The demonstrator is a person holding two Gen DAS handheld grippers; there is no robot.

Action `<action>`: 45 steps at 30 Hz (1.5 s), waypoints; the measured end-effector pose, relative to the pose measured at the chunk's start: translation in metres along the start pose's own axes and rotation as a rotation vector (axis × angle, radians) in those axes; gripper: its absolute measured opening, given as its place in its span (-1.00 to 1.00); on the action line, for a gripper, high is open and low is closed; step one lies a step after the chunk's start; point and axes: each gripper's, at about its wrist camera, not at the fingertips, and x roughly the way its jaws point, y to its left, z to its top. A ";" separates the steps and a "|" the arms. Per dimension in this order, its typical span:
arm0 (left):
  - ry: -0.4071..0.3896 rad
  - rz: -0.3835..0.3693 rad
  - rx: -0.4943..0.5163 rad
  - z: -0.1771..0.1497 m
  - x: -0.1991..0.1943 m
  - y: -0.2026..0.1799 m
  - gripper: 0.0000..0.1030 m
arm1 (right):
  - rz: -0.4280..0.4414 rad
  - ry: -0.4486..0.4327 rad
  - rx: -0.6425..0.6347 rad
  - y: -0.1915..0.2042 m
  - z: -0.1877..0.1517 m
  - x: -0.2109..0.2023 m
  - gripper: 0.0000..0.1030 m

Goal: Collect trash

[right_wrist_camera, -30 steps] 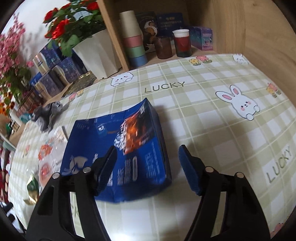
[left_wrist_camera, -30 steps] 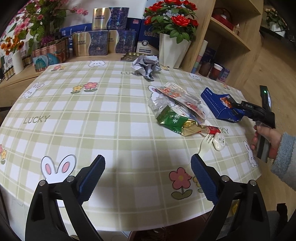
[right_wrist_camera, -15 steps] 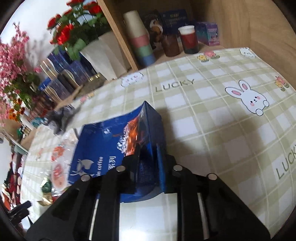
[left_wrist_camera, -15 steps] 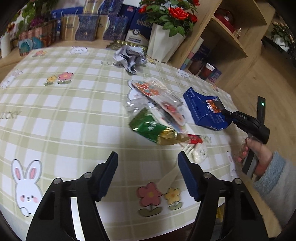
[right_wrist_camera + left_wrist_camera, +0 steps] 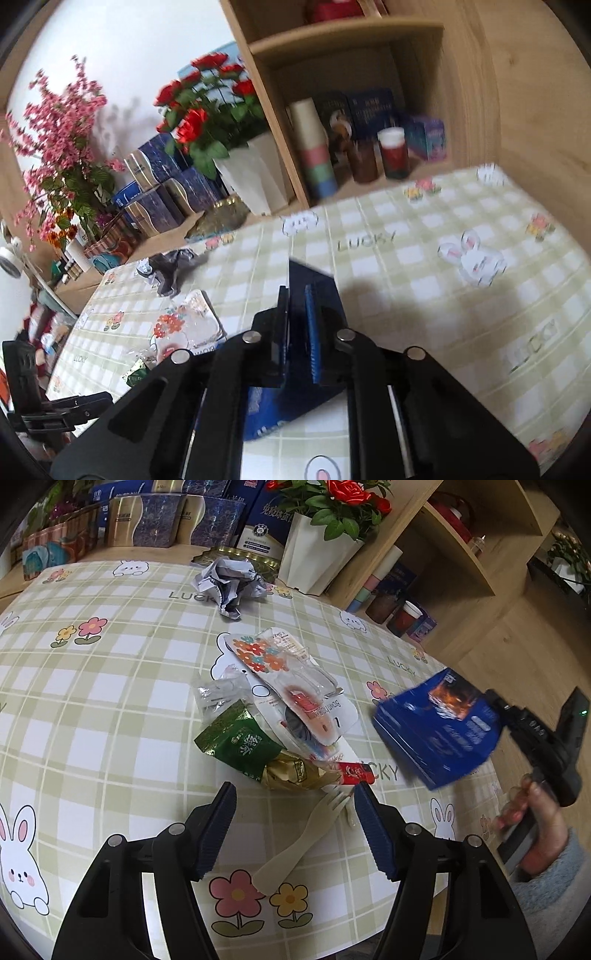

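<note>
Blue carton (image 5: 439, 727) pinched by its thin edge in my right gripper (image 5: 297, 325), light, stiff; left gripper (image 5: 291, 819) open over wooden fork (image 5: 310, 830) on bench (image 5: 110, 709).

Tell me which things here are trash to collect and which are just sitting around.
Trash to collect:
- blue coffee box, clamped in the right hand-held gripper
- green and gold snack wrapper
- clear plastic packaging with flower print
- crumpled paper
- disposable fork

Just sitting around:
- rose pot
- gift boxes
- stacked cups
</note>
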 end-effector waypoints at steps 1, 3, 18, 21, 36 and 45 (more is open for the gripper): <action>-0.001 0.003 0.000 -0.001 -0.001 0.000 0.26 | -0.002 -0.005 -0.025 0.003 0.004 -0.004 -0.86; -0.002 0.005 -0.003 -0.002 -0.002 0.002 0.26 | -0.011 -0.012 -0.062 0.007 0.008 -0.009 -0.87; -0.016 0.011 0.037 -0.005 -0.016 -0.004 0.26 | 0.006 0.102 0.097 -0.017 -0.031 -0.003 -0.87; -0.015 0.001 0.062 -0.003 -0.014 -0.013 0.22 | -0.001 0.124 0.165 -0.027 -0.047 -0.012 -0.47; 0.138 -0.074 0.193 0.021 0.098 -0.147 -0.02 | -0.005 0.157 0.338 -0.060 -0.105 -0.023 0.02; 0.191 -0.026 0.211 0.010 0.119 -0.136 -0.26 | 0.011 0.198 0.370 -0.064 -0.115 -0.005 0.03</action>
